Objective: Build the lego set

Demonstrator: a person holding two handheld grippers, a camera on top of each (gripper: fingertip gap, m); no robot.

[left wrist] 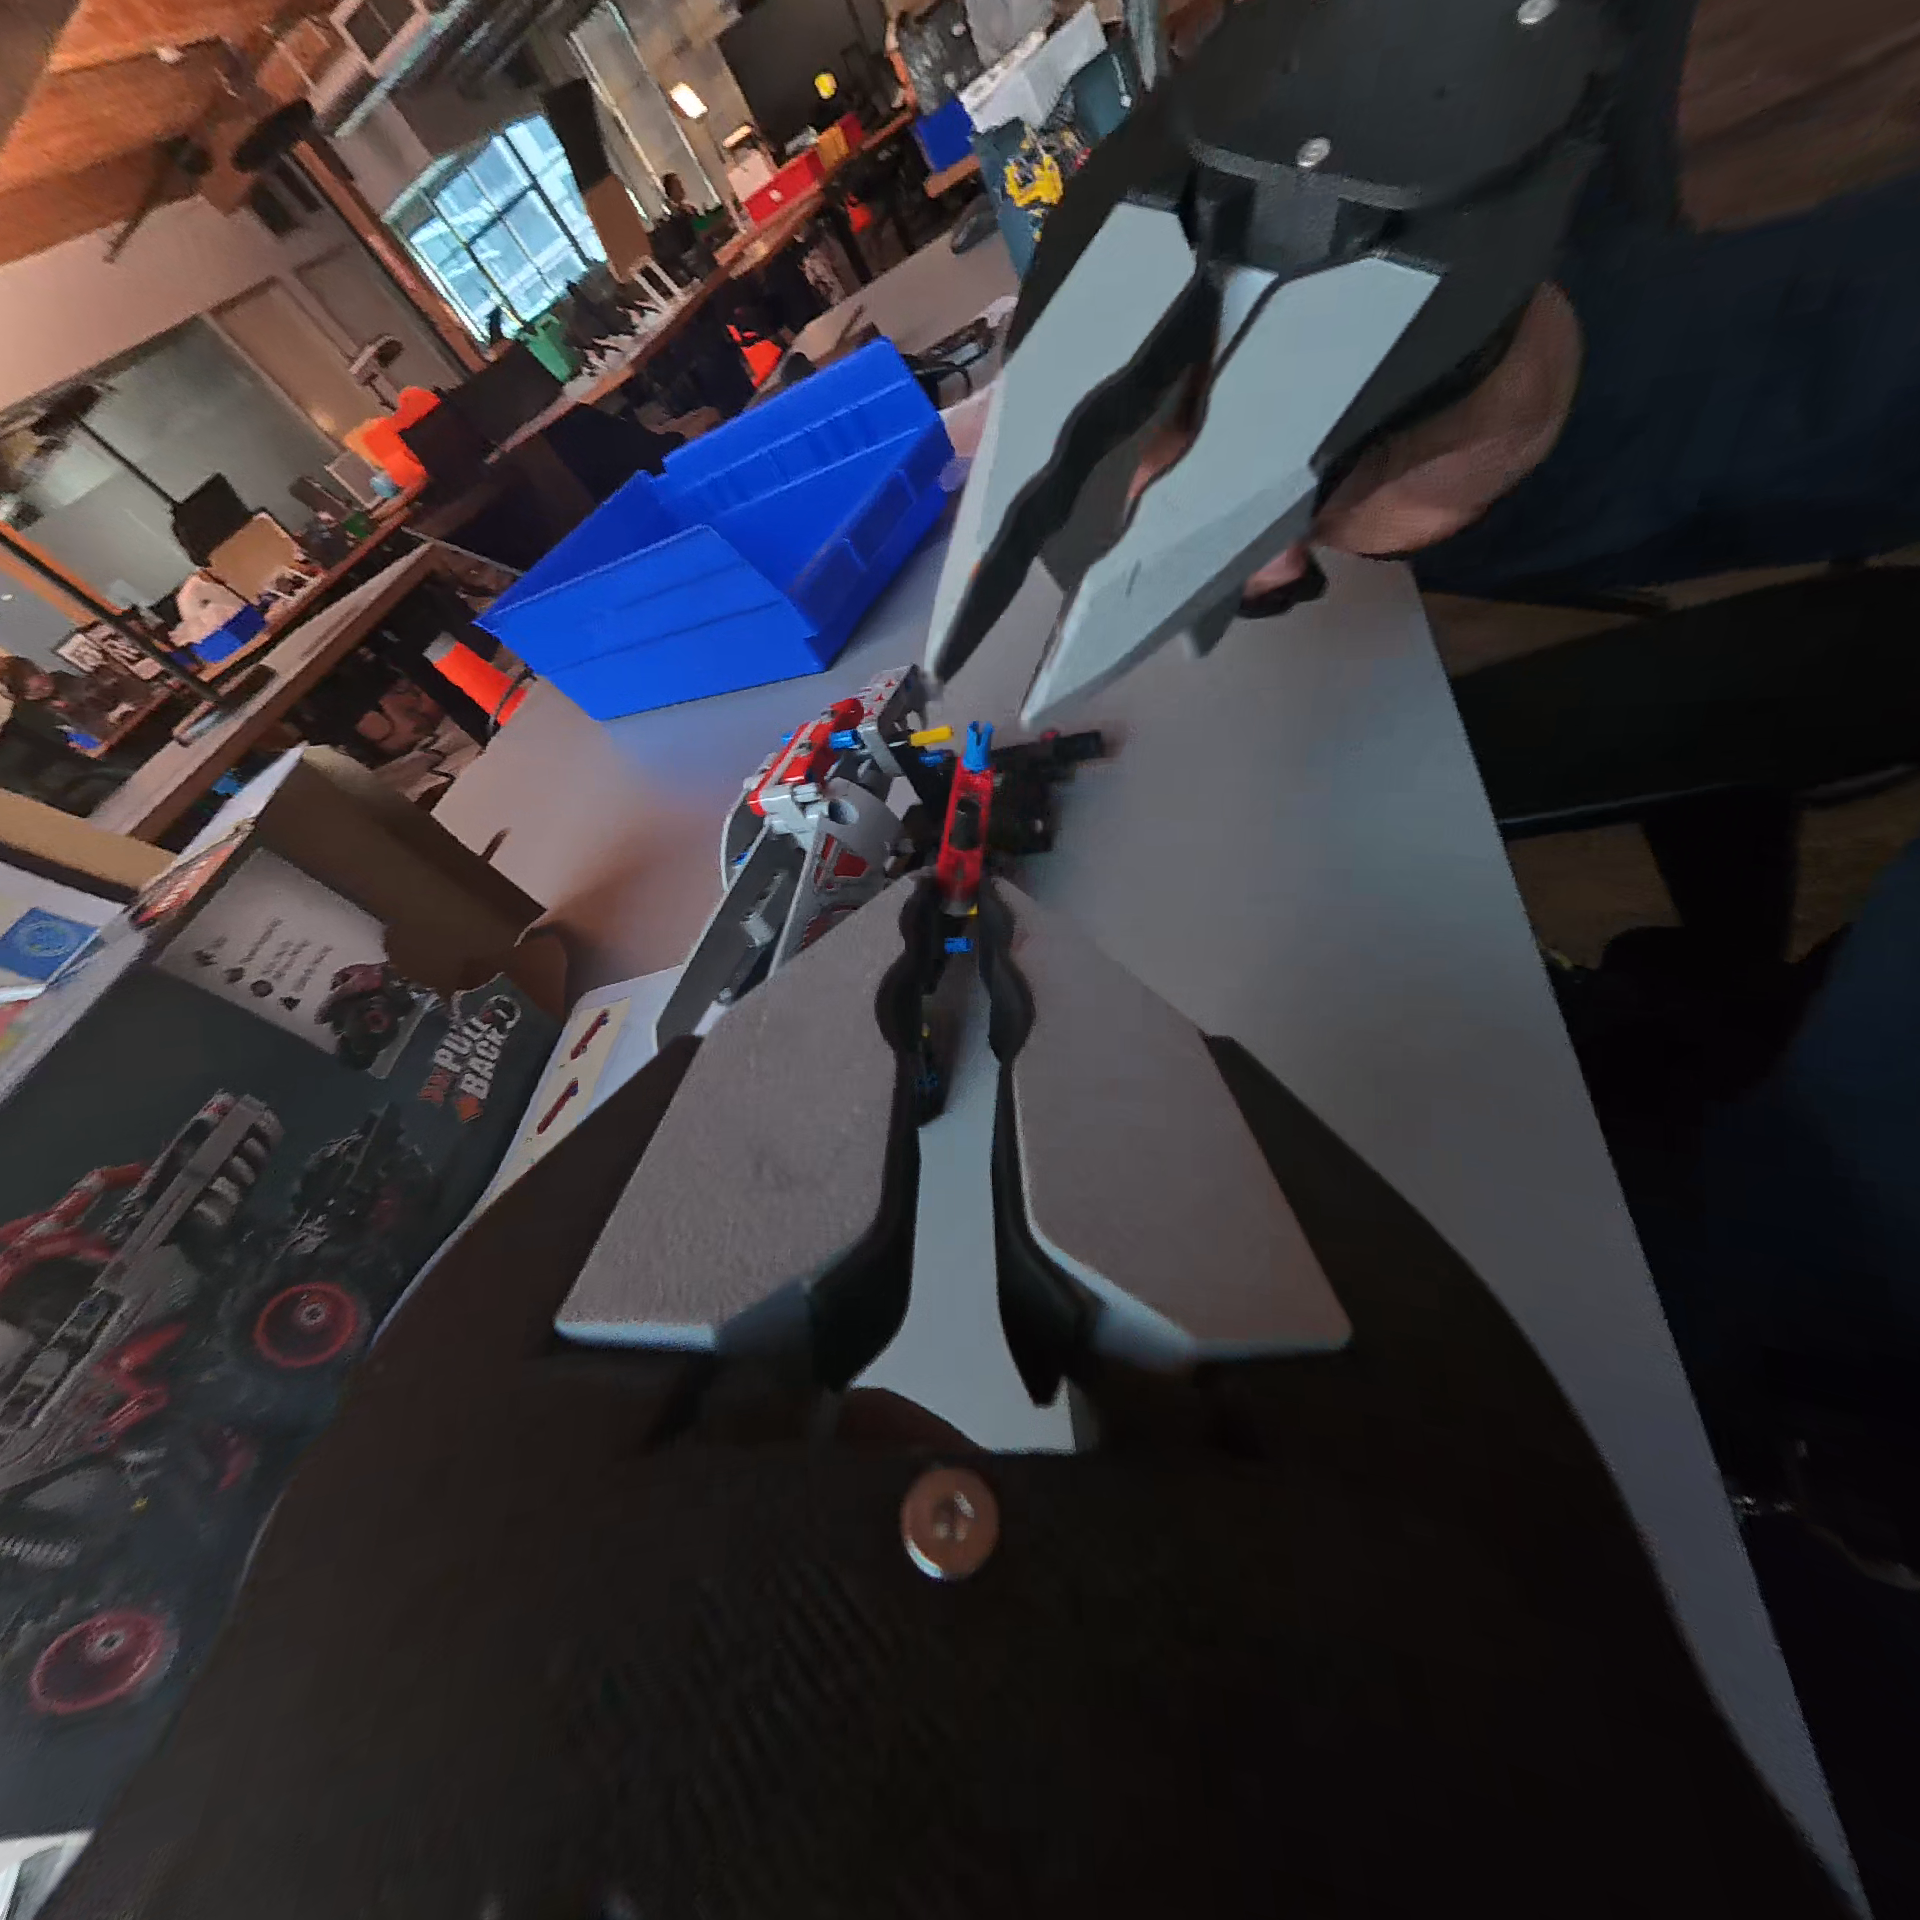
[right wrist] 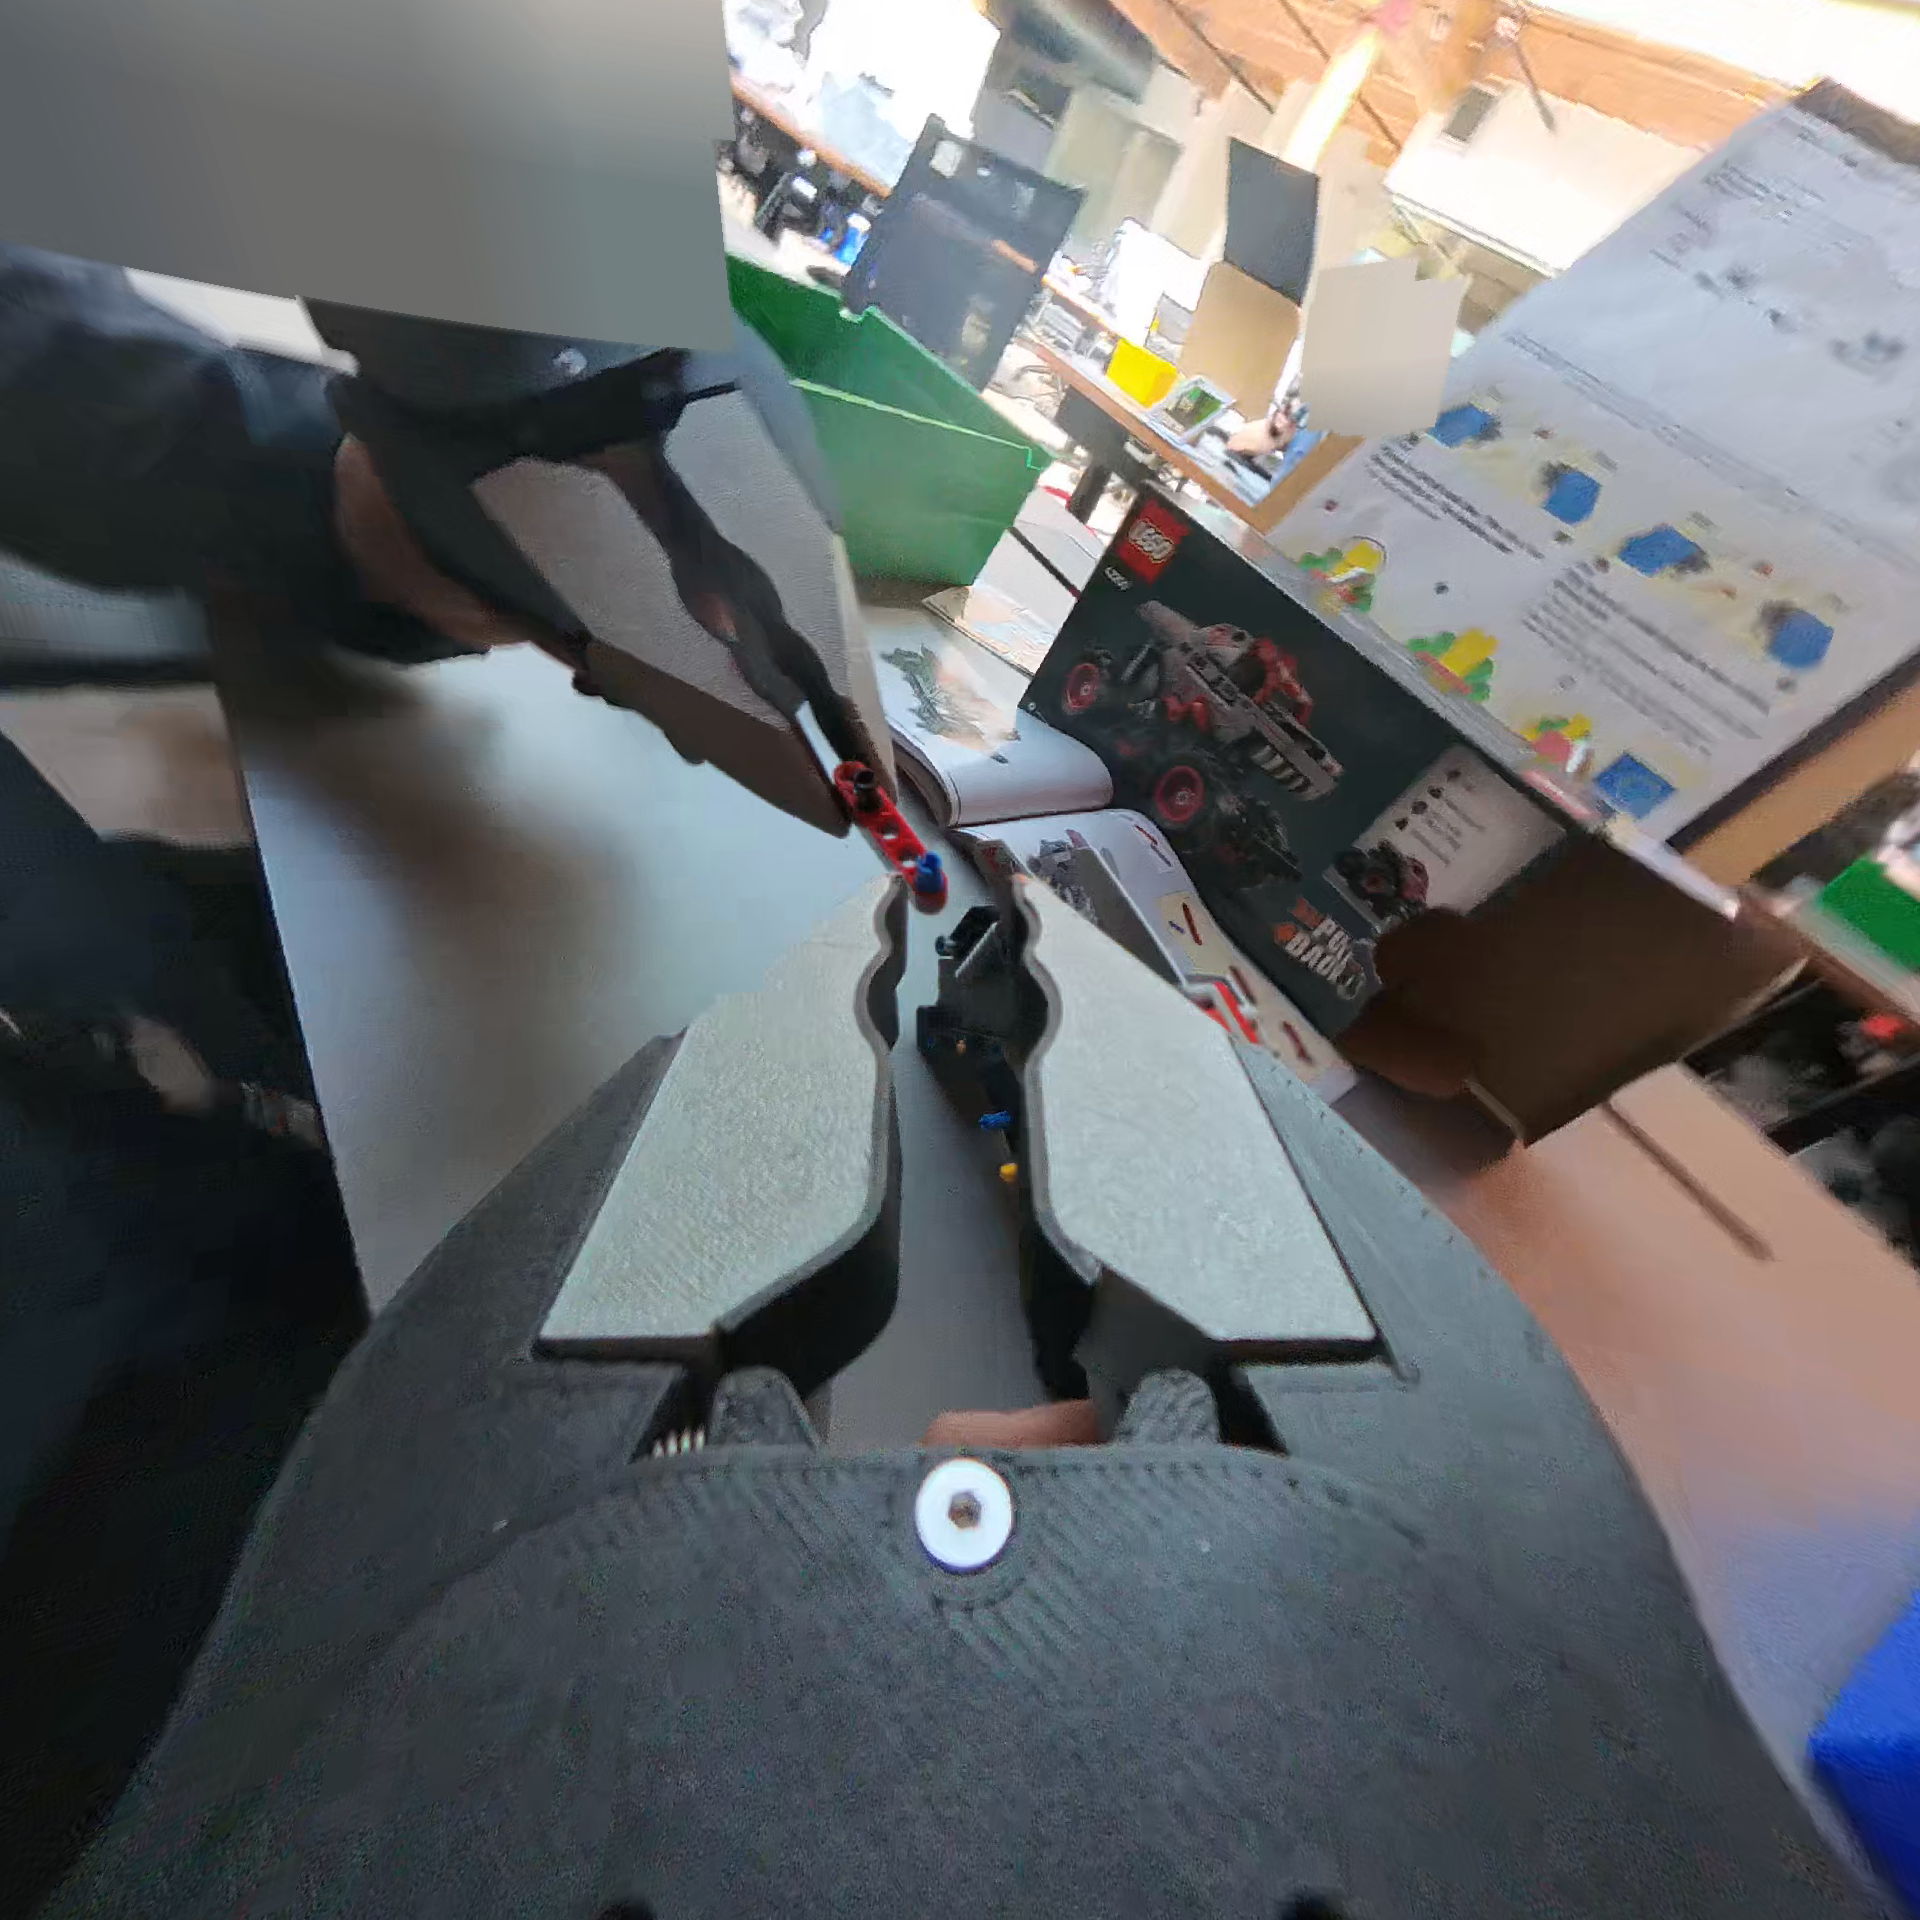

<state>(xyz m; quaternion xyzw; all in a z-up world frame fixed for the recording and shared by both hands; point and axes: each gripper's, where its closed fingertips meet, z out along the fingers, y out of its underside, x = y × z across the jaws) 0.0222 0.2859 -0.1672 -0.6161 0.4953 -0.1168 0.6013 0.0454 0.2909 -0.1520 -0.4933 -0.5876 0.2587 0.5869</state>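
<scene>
The left claw [left wrist: 951, 914] is closed on a red beam [left wrist: 961, 821] with a blue pin at its far end, holding it just above the black frame [left wrist: 1039, 779] on the table [left wrist: 1299, 883]. The part-built grey and red truck [left wrist: 821, 821] lies just beside the frame, and the right claw [left wrist: 982, 691] hangs open above them. A blue bin [left wrist: 727, 561] stands behind and the set's box [left wrist: 260, 1143] to the left.

From the right claw [right wrist: 956, 914], its jaws stand apart around the frame [right wrist: 977, 1029], not clearly pinching it. The beam [right wrist: 883, 821] sticks out of the left claw [right wrist: 847, 790], near the frame's top. To do this well, I would first clamp the frame, then line up the pin and push straight. A manual [right wrist: 997, 758], a green bin [right wrist: 904, 447] and crowded workshop benches fill the room behind.
</scene>
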